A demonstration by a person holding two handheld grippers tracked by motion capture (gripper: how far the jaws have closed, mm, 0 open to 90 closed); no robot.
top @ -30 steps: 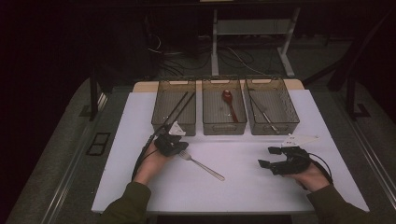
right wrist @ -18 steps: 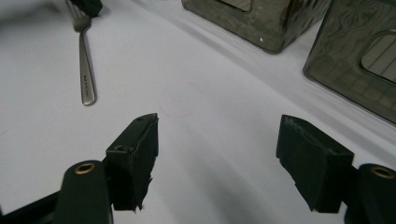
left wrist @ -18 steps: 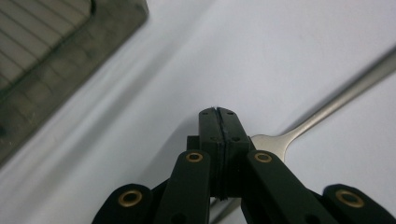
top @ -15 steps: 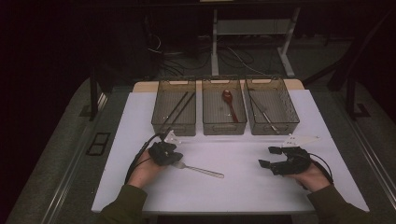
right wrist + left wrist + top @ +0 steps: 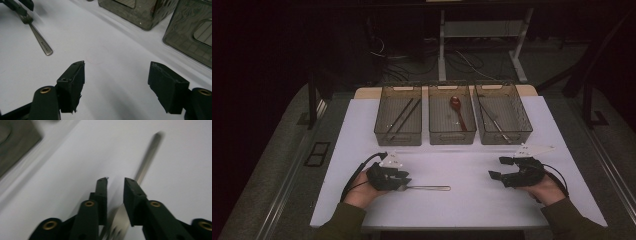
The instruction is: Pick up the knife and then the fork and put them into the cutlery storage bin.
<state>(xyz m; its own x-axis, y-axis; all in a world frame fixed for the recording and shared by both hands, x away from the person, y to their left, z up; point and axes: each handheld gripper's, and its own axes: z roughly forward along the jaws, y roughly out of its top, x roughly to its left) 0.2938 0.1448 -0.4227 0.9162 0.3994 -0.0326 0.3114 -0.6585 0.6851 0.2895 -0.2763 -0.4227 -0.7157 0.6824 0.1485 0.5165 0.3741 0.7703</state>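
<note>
- Left gripper [image 5: 404,181], low on the white table [image 5: 362,125] at its near left: its jaws have just been opening and now stand slightly apart, with the head of the fork [image 5: 424,188] between them; in the left gripper view [image 5: 115,180] the pads no longer press on it.
- The fork lies flat on the table, its handle pointing right toward the middle.
- The handle bears a small stamp in the right gripper view [image 5: 41,41], too small to read.
- Right gripper [image 5: 502,167] rests at the near right, well apart from the fork, jaws spread wide with nothing between them [image 5: 116,75].
- Behind stand three clear bins [image 5: 452,137] in a row; the middle one holds a red spoon [image 5: 457,110].
</note>
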